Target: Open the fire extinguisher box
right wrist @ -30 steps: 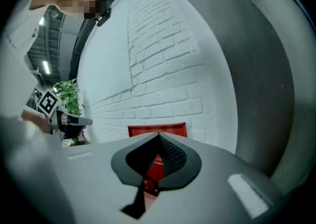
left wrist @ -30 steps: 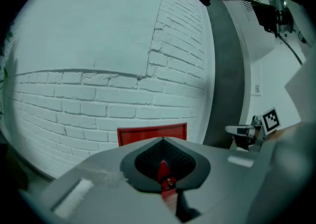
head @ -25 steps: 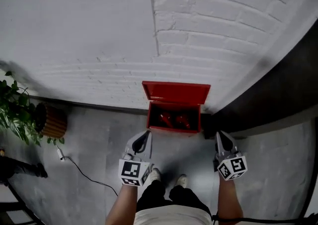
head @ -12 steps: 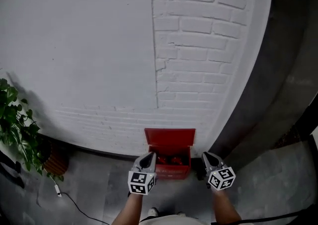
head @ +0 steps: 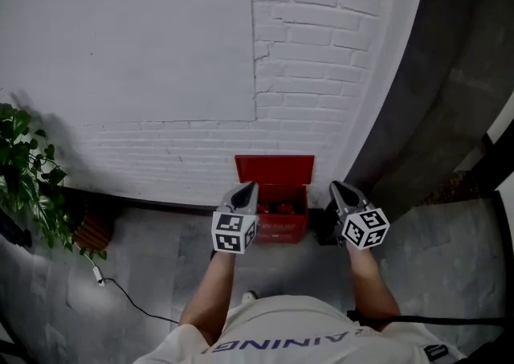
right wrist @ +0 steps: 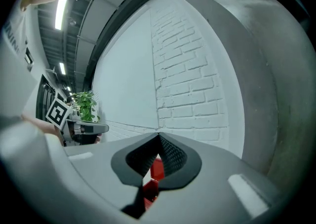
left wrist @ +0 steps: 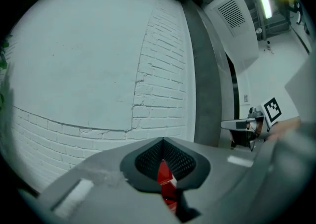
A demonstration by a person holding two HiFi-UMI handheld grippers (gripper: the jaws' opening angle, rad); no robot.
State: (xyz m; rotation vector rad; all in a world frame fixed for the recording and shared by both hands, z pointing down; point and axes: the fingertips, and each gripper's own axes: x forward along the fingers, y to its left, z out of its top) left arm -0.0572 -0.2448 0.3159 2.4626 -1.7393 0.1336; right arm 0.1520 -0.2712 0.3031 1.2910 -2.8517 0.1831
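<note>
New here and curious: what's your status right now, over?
Left gripper shut, empty. Right gripper shut, empty. Box open, lid up by the wall. Nothing between grippers and box.

In the head view the left gripper [head: 245, 191] covers the left front corner of the open red box [head: 281, 169], and the red things inside it are too small and dark to tell. The plant [head: 28, 169] is cut off by the left edge, and the cable [head: 132, 298] on the floor disappears behind the person's arm. In each gripper view only a narrow red strip of the box shows below the jaws.
</note>
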